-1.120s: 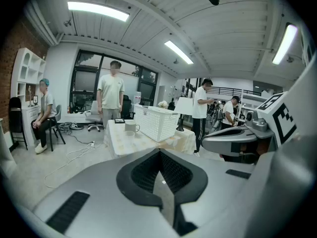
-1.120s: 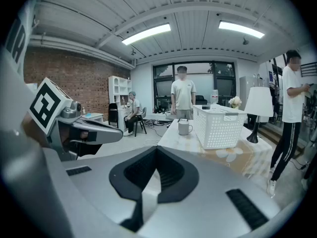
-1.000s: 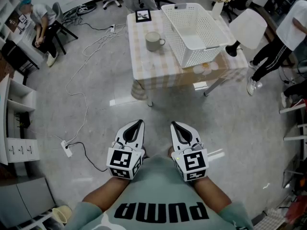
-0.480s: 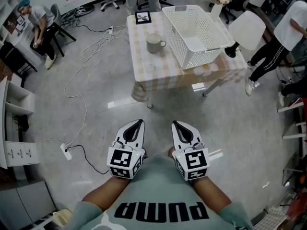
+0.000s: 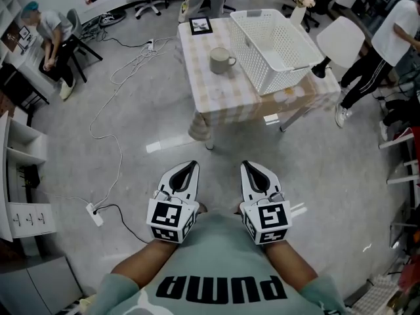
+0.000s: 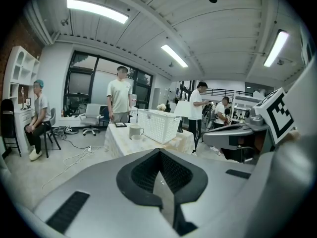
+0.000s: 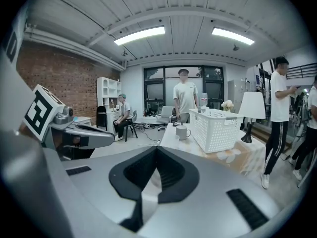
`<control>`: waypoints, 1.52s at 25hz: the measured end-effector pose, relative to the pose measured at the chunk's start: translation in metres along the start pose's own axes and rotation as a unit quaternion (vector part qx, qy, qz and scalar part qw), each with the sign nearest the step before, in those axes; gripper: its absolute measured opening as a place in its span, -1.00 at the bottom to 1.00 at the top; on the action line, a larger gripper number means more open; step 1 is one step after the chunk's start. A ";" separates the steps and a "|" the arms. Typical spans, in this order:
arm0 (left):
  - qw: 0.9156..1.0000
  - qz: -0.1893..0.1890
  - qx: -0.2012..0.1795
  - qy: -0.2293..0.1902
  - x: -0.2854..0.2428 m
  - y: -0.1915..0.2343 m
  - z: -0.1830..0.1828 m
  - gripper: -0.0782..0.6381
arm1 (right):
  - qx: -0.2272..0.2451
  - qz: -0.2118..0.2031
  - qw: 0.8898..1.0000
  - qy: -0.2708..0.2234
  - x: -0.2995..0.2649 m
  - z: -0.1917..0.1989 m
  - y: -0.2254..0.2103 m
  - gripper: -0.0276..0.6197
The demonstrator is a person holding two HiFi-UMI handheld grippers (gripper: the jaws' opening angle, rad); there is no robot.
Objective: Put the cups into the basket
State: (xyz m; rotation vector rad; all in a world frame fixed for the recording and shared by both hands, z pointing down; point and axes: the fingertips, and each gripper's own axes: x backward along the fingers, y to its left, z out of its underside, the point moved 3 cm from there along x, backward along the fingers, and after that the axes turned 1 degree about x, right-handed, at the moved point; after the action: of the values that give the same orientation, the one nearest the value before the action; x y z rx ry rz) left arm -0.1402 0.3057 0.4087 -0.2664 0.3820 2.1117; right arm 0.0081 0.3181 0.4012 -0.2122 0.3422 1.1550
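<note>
Left claw and right claw are both closed and empty. The cup stands on the counter well ahead of them, beside the basket. Arriving closed, they'd likely knock it over.

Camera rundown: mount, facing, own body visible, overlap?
Head view: on the head, steeply down; floor, table, forearms, left tongs, right tongs.
Left gripper view: on left tongs, forward along shut jaws toward the table; right tongs at right edge.
Right gripper view: on right tongs, forward toward table; left tongs at left edge.
Shared: all see basket and mug.
</note>
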 end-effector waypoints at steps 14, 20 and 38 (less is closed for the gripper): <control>1.000 0.011 0.017 -0.018 0.011 0.035 -0.010 -0.78 | 0.003 0.016 1.000 0.010 -0.020 -0.017 0.027 -0.88; 1.000 -0.013 0.022 -0.018 -0.014 0.048 -0.015 -0.78 | 0.021 -0.004 1.000 0.008 -0.050 -0.021 0.012 -0.88; 0.993 -0.110 0.032 -0.012 -0.126 0.071 -0.074 -0.78 | 0.038 -0.089 0.995 0.017 -0.156 -0.060 -0.086 -0.88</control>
State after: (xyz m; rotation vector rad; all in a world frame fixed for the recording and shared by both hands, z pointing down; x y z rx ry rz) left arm -0.1301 0.1441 0.3938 -0.2343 0.3873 1.8820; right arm 0.0213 0.1306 0.4024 -0.1918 0.3895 0.9623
